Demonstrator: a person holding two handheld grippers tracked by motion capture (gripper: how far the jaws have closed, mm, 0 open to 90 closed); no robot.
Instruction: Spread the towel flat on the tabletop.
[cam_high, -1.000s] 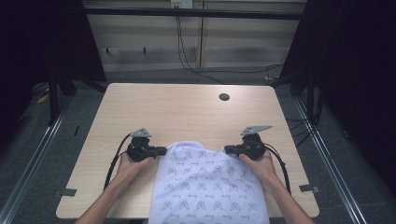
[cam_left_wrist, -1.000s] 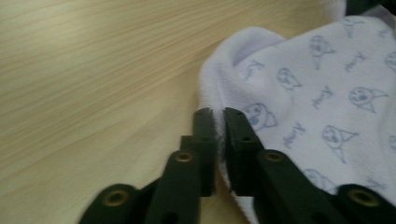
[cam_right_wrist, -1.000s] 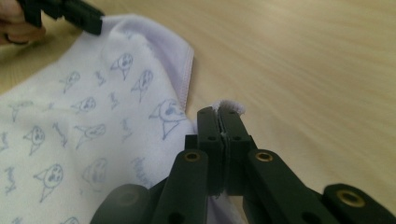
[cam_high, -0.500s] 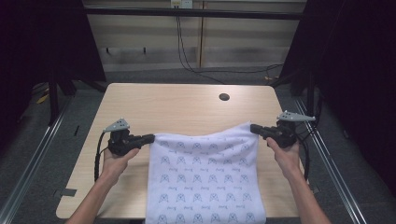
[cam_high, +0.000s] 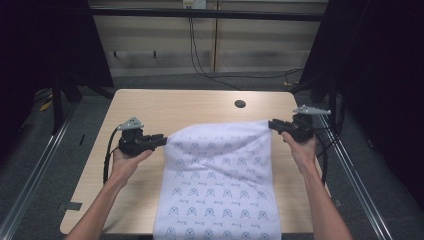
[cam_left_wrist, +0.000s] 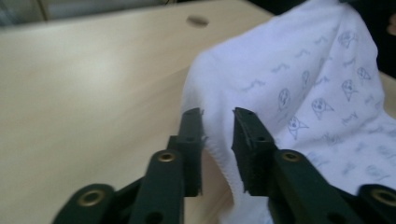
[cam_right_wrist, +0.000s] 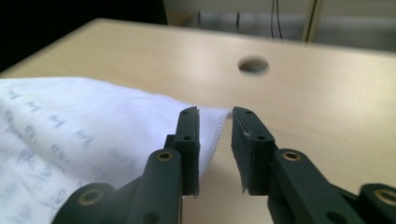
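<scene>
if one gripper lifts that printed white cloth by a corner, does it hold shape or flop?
Likely flops: the cloth sags and wrinkles between the left gripper and right gripper. Probably light, being thin at its hem. May slip free, since both jaws have just been opening around its corners.

- A lab-style recording bay was suggested by a pale wooden table with a round cable hole (cam_high: 240, 104).
- Black curtains (cam_high: 385, 75), dangling black cables (cam_high: 200, 55) and metal floor rails (cam_high: 30, 175) were seen around it.

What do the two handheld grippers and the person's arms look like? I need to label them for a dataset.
Both the left gripper and right gripper are black, with two ribbed flat jaws, brass-coloured pivot pins, a grey three-cornered plate on top and a trailing black cable. The forearms are bare, with no sleeves.
</scene>
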